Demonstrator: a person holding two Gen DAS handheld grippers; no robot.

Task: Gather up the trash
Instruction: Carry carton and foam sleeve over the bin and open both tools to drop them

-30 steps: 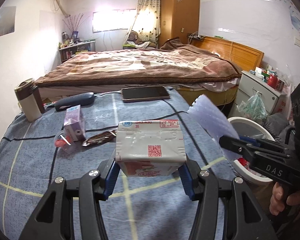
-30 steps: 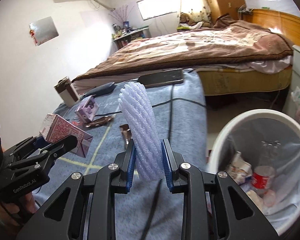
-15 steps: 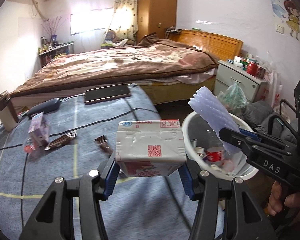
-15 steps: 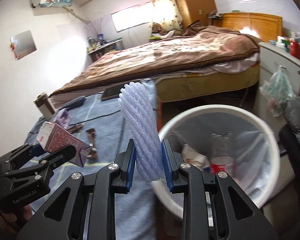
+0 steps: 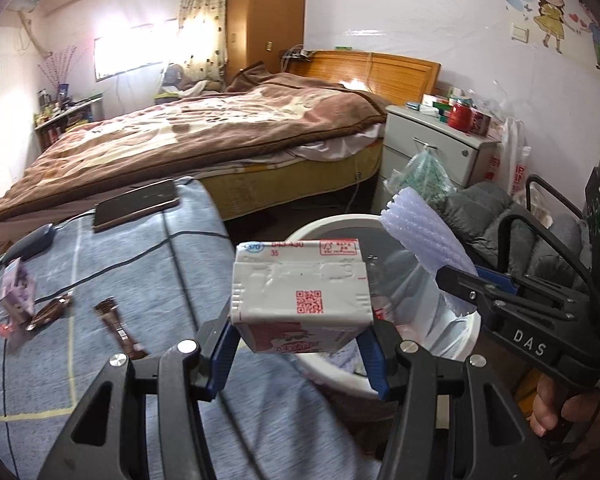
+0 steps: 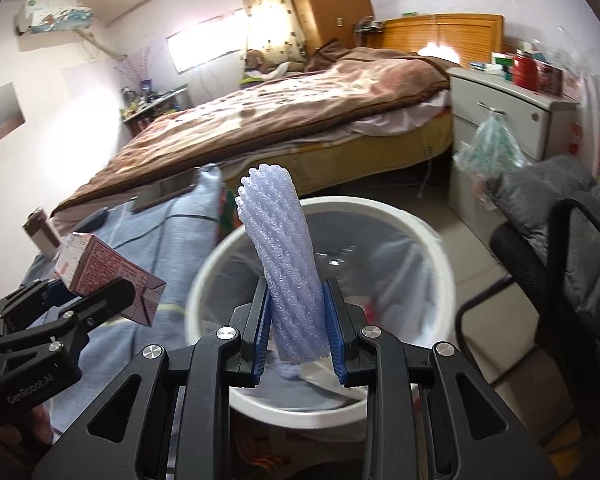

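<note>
Right gripper (image 6: 298,340), jaws closed on a soft, probably featherweight foam sleeve (image 6: 286,264) over the white bin (image 6: 440,248); left gripper (image 5: 300,354) clamps a stiffer, seemingly empty carton (image 5: 300,284) by its flat sides at the rim.

Left hand-held gripper (image 5: 300,354) is clamping a milk carton (image 5: 300,292) in front of the white trash bin (image 5: 332,226); right hand-held gripper (image 5: 456,280) is pinching a foam net sleeve (image 5: 424,232) above the bin; wrappers (image 5: 118,324) are lying on the blue-clothed table (image 5: 140,264); a phone (image 5: 136,208) is resting at its far edge.
</note>
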